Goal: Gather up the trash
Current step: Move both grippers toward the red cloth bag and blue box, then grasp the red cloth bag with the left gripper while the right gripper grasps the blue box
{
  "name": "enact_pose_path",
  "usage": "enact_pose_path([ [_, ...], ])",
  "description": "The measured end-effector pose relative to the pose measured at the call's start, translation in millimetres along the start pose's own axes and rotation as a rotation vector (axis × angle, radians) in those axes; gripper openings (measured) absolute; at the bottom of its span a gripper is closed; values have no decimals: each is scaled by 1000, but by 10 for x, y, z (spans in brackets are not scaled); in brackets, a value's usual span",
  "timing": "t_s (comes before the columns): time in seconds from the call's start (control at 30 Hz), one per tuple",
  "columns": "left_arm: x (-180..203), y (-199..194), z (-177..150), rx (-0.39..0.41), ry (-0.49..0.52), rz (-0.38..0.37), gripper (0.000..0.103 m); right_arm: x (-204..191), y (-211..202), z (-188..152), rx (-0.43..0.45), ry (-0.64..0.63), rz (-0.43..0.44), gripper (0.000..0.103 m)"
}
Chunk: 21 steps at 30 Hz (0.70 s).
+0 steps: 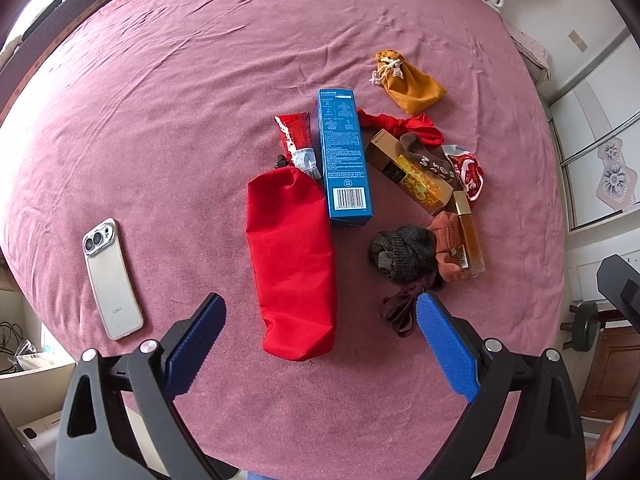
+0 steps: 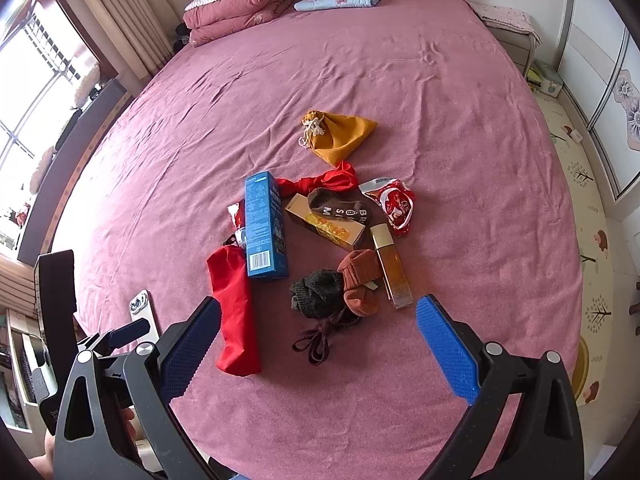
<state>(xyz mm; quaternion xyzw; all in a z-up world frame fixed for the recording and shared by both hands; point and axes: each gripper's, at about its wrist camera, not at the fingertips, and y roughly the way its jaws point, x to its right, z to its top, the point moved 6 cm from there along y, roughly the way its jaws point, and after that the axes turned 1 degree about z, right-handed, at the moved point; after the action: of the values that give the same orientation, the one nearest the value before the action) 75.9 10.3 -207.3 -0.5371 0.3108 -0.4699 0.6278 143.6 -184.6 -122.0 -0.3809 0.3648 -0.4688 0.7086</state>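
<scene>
Left gripper (image 1: 320, 336) and right gripper (image 2: 318, 338), fingers apart and empty, above the bed (image 2: 440, 100); blue box (image 1: 344, 160), gold box (image 2: 326, 226) and wrappers (image 2: 396, 206) lie uncollected beside the red bag (image 1: 290, 264): task seemingly not begun

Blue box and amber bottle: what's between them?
In the right wrist view, the gold carton lies between the blue box and the amber bottle, a brown sock draped over its far end.

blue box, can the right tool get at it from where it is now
Probably yes. The right tool hangs open above the bed with nothing between it and the blue box. The box lies on top, its barcode end free, though the red pouch crowds its left side.
</scene>
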Motion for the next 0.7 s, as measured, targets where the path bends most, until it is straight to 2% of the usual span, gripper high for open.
enact_pose_path([
  [0.27, -94, 738, -27, -70, -28, 25, 95, 49, 499, -24, -37, 14, -1, 94],
  [0.33, -107, 931, -29, -93, -44, 20, 90, 60, 601, -26, -42, 20, -1, 94],
  [0.47, -110, 1242, -32, -128, -50, 32, 88, 87, 776, -22, -57, 19, -9, 94],
  [0.7, -166, 1616, -23, -171, -67, 65, 78, 65, 976, -24, -92, 9, -16, 94],
])
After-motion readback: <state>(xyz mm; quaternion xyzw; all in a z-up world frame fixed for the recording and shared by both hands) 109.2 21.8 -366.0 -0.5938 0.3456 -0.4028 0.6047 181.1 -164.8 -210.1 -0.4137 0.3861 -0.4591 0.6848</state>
